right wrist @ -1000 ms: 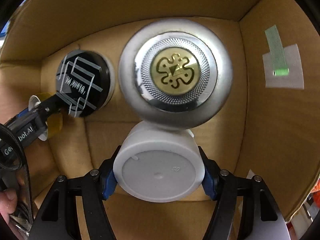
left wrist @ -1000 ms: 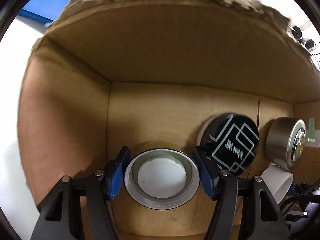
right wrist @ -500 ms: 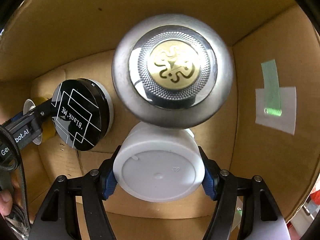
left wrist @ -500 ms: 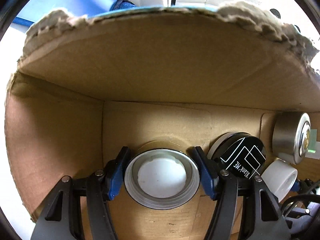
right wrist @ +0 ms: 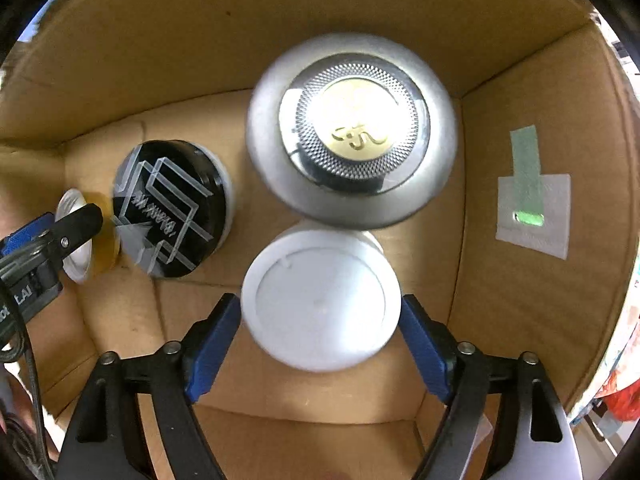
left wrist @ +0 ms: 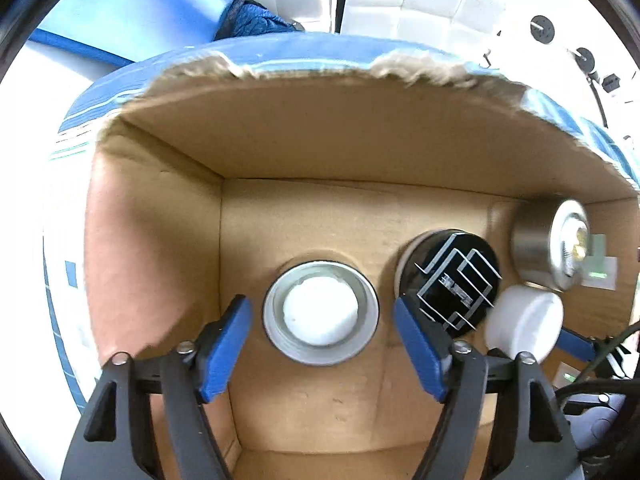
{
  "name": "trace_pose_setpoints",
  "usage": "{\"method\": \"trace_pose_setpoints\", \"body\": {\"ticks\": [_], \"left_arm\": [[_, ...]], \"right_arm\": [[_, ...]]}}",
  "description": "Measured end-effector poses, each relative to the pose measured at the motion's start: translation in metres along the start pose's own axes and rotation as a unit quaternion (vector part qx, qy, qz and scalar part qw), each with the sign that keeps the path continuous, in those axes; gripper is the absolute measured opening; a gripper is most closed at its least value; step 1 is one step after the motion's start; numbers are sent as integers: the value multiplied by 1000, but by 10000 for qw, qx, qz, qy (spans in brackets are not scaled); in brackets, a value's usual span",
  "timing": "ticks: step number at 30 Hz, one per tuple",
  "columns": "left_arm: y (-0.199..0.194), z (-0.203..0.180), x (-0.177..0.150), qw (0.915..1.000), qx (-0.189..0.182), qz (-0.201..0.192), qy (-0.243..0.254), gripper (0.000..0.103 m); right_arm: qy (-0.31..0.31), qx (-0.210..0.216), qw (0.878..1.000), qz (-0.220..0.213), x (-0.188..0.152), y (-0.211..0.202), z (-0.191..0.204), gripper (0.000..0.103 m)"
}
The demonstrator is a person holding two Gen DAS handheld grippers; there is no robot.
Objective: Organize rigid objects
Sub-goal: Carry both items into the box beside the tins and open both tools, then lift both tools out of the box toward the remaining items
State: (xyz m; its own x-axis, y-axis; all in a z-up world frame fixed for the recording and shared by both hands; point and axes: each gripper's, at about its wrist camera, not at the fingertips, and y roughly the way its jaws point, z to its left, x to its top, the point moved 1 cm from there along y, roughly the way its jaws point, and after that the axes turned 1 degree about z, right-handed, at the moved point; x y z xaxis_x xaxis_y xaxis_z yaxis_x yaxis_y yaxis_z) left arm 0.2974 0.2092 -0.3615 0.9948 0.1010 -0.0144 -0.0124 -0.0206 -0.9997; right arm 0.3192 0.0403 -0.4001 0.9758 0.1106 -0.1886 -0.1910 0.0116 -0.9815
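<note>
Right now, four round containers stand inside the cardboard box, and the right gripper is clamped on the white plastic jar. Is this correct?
Not quite. The right wrist view shows the right gripper open, its blue pads clear of the white plastic jar between them after opening. Four containers do stand inside the cardboard box.

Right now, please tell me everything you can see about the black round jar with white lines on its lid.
The black jar stands upright on the floor of the cardboard box. Its glossy black lid carries white angular lines and small lettering over a white base. It sits between the amber jar and the silver jar. No hand-held gripper touches it.
</note>
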Motion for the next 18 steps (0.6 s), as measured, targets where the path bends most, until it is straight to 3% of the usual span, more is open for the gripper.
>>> {"method": "trace_pose_setpoints", "body": {"ticks": [7, 9, 18], "left_arm": [[-40, 6, -32, 9995, 110, -311, -29, 93], [-57, 4, -21, 9992, 104, -384, -54, 102], [-97, -3, -59, 9950, -102, -969, -224, 103]], "right_arm": [[-221, 208, 9995, -110, -25, -22, 8, 99], [-300, 201, 9991, -209, -33, -31, 10, 103], [-402, 405, 9965, -608, -74, -69, 12, 103]]}}
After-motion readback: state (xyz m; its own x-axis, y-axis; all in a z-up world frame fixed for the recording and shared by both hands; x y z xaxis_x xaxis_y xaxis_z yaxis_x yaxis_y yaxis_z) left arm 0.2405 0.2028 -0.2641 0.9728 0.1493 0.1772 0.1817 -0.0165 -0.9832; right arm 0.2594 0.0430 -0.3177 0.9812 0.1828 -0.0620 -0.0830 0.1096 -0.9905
